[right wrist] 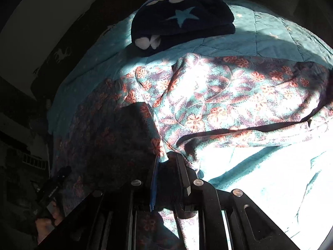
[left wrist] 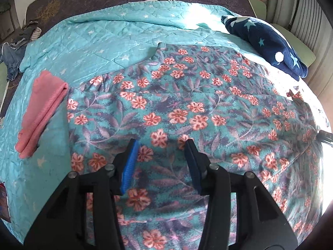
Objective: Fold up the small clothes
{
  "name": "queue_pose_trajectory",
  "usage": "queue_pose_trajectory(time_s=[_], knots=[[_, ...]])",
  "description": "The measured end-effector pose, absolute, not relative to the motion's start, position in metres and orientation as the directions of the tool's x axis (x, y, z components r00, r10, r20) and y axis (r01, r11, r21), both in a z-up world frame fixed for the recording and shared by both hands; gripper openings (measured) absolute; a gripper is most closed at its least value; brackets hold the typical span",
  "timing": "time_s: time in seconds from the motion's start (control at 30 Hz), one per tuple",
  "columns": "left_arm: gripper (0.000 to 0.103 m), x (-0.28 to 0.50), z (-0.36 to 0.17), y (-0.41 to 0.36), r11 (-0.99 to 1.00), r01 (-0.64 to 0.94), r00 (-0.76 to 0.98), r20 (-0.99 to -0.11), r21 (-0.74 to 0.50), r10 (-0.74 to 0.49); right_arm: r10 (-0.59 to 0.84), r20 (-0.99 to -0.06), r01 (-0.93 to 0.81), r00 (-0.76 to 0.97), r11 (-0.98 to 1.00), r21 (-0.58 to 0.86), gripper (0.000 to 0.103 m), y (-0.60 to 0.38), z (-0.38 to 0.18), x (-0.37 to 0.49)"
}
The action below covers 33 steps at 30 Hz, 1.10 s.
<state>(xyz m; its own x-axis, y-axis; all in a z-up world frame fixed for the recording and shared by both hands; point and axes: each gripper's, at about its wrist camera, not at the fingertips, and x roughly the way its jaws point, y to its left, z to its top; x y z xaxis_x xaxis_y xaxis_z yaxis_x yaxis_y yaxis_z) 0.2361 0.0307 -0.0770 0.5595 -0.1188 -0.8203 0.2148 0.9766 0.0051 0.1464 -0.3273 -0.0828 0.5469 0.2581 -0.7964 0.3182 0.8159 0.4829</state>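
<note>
A teal floral garment with orange flowers lies spread across the bed. My left gripper stands open just over its near part, blue pads apart, with only flat cloth below them. In the right wrist view the same floral garment is rumpled, half in bright sun. My right gripper is shut on a bunched edge of it, and the cloth fills the narrow gap between the fingers. A folded pink cloth lies to the left on the quilt.
A teal star-print quilt covers the bed. A folded navy star-pattern fleece lies at the far right and also shows as the navy fleece ahead of my right gripper. Jeans lie off the bed's left edge. A hand shows at lower left.
</note>
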Motion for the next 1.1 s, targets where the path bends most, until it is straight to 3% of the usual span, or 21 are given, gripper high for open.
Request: queue_pose_trajectory(time_s=[0.17, 0.37, 0.63, 0.77, 0.9, 0.93, 1.0, 1.1], knots=[[0.048, 0.227, -0.059, 0.006, 0.960, 0.277, 0.562, -0.803, -0.046, -0.200, 0.098, -0.797, 0.392, 0.596, 0.830, 0.395, 0.022, -0.364, -0.063, 0.112], [0.049, 0.210, -0.038, -0.075, 0.885, 0.464, 0.531, -0.790, -0.032, -0.307, -0.041, -0.810, 0.623, 0.585, 0.662, 0.416, 0.024, -0.465, -0.074, 0.052], [0.049, 0.204, -0.048, -0.176, 0.812, 0.583, 0.454, -0.816, -0.031, -0.357, -0.074, -0.752, 0.739, 0.655, 0.274, 0.616, 0.029, -0.585, -0.110, -0.015], [0.049, 0.205, -0.060, -0.205, 0.801, 0.595, 0.405, -0.834, -0.071, -0.375, -0.114, -0.765, 0.768, 0.634, 0.218, 0.603, 0.040, -0.623, -0.126, -0.008], [0.049, 0.208, -0.065, -0.221, 0.805, 0.591, 0.403, -0.845, -0.054, -0.352, -0.109, -0.745, 0.750, 0.659, 0.178, 0.637, 0.040, -0.649, -0.137, 0.005], [0.049, 0.208, -0.065, -0.222, 0.806, 0.590, 0.402, -0.845, -0.055, -0.352, -0.119, -0.745, 0.752, 0.657, 0.180, 0.634, 0.040, -0.653, -0.136, 0.010], [0.049, 0.212, -0.062, -0.223, 0.811, 0.582, 0.400, -0.846, -0.063, -0.353, -0.122, -0.745, 0.750, 0.656, 0.222, 0.623, 0.007, -0.659, -0.132, 0.024], [0.049, 0.219, -0.058, -0.222, 0.822, 0.565, 0.403, -0.844, -0.075, -0.354, -0.210, -0.727, 0.746, 0.653, 0.345, 0.570, 0.003, -0.647, -0.103, 0.041]])
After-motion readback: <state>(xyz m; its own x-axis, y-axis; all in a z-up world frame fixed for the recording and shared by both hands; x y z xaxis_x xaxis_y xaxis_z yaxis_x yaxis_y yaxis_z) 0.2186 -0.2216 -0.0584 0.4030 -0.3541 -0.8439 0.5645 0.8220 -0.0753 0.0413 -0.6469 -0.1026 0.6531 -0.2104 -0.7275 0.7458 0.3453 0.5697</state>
